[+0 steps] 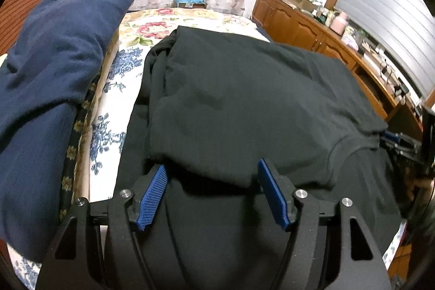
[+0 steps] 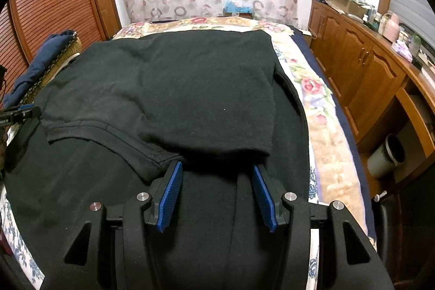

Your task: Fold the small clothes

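1. Mid-fold, I judge: the black shirt (image 1: pixel 244 99) lies on the bed (image 2: pixel 320 99), both sides already turned in over the body, the collar end nearest me.
2. My left tongs (image 1: pixel 212 175) are apart, blue pads either side of the folded edge, clamped on nothing I can see.
3. My right tongs (image 2: pixel 216 173) likewise apart, tips at the overlapping flap's near edge.
4. Next likely needs both tongs pinching that near end together, then carrying it toward the far hem.
5. A navy garment (image 1: pixel 54 72) sits beside, left of the shirt.
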{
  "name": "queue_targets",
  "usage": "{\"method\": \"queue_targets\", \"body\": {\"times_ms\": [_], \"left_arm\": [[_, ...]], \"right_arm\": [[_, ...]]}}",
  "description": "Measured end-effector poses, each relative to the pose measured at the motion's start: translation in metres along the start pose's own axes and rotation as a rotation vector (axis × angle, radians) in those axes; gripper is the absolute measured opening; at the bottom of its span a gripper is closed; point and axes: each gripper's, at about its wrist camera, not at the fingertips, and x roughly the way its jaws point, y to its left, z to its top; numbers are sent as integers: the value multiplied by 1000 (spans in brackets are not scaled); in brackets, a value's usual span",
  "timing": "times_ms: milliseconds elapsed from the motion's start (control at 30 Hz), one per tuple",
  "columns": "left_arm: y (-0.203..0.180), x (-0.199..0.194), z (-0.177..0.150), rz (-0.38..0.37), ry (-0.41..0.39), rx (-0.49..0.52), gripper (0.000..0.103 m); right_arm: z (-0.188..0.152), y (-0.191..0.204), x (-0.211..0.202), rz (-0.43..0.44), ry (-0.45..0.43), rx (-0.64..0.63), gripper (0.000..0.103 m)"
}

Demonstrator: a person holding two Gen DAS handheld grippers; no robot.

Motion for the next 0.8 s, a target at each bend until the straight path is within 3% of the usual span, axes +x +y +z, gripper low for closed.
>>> {"method": "queue_targets", "body": {"times_ms": [233, 367, 633, 800], "left_arm": [[-4, 6, 18, 20, -16, 25, 51], [0, 7, 20, 59, -9, 21, 31], [5, 8, 14, 61, -11, 33, 20], [2, 5, 17, 63, -35, 60, 9]], "right_arm": [[-3, -1, 0, 12, -5, 11, 54], [-2, -1, 0, 0, -4, 16, 54], [4, -9, -14, -28, -61, 58, 54], [15, -15, 3, -23, -20, 74, 54]]}}
